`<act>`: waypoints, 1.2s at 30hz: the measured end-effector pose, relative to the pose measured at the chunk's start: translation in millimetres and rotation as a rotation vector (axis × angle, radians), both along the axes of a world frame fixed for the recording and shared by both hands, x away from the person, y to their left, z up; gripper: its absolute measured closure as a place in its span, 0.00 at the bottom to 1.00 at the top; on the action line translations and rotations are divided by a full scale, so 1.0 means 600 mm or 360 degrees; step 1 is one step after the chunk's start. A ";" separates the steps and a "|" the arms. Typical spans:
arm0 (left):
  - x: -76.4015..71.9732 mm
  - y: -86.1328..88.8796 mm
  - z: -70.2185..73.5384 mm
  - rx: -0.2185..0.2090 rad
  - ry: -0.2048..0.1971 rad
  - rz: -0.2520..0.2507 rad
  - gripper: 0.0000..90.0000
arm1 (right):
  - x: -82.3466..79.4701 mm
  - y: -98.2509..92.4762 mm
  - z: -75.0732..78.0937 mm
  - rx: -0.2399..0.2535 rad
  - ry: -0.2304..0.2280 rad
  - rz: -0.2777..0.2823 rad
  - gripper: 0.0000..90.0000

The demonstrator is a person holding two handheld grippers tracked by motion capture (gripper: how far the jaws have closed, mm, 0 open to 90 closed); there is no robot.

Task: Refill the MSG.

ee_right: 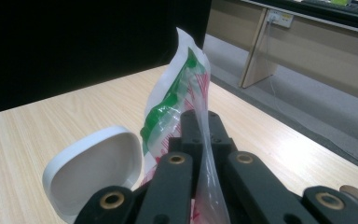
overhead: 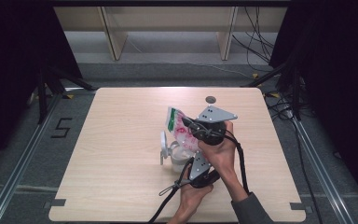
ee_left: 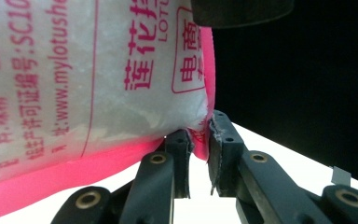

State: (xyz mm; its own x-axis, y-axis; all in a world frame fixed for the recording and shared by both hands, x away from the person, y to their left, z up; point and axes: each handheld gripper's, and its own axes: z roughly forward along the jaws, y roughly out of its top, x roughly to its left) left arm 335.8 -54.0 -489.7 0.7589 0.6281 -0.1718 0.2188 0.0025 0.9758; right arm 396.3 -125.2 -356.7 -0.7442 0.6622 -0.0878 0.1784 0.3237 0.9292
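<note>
High view: both grippers bunched up mid-table, just right of centre, over a plastic bag [overhead: 179,126] with pink and green print. Right gripper [overhead: 196,127] up top with its grey plate, left gripper [overhead: 189,163] lower down, closer to the table's [overhead: 121,154] near edge. White container [overhead: 175,156] with its lid [overhead: 163,147] flipped open sitting right under the bag.

Left gripper view: jaws nearly together, pinching a pink bottom corner of the bag [ee_left: 198,140], white granules packed inside.

Right gripper view: jaws pressed tight on the clear top film of the bag [ee_right: 205,140], green stripe sticking up past the tips, open white lid [ee_right: 93,168] just to the left. Bag held off the table between both grippers.
</note>
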 end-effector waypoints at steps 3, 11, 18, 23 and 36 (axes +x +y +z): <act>0.000 0.000 0.000 0.0005 0.0003 0.0001 0.88 | 0.002 -0.002 0.000 -0.0025 -0.0021 -0.0004 1.00; 0.001 -0.001 -0.001 -0.0014 -0.0011 -0.0012 0.88 | 0.001 -0.001 0.001 -0.0007 0.0000 0.0005 1.00; 0.001 -0.001 0.000 0.0004 0.0003 0.0002 0.88 | 0.001 -0.001 0.001 -0.0012 0.0001 0.0001 1.00; 0.002 -0.002 -0.002 -0.0014 -0.0010 -0.0011 0.88 | 0.000 -0.001 0.001 -0.0017 0.0008 0.0002 1.00; 0.000 0.000 -0.001 -0.0012 0.0005 0.0003 0.88 | 0.001 0.000 0.001 -0.0006 0.0004 0.0012 1.00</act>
State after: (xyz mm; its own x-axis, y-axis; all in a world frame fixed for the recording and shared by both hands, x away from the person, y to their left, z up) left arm 335.7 -54.2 -490.1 0.7571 0.6284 -0.1785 0.2216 0.0101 0.9751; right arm 396.8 -125.2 -356.2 -0.7493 0.6563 -0.0884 0.1781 0.3283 0.9276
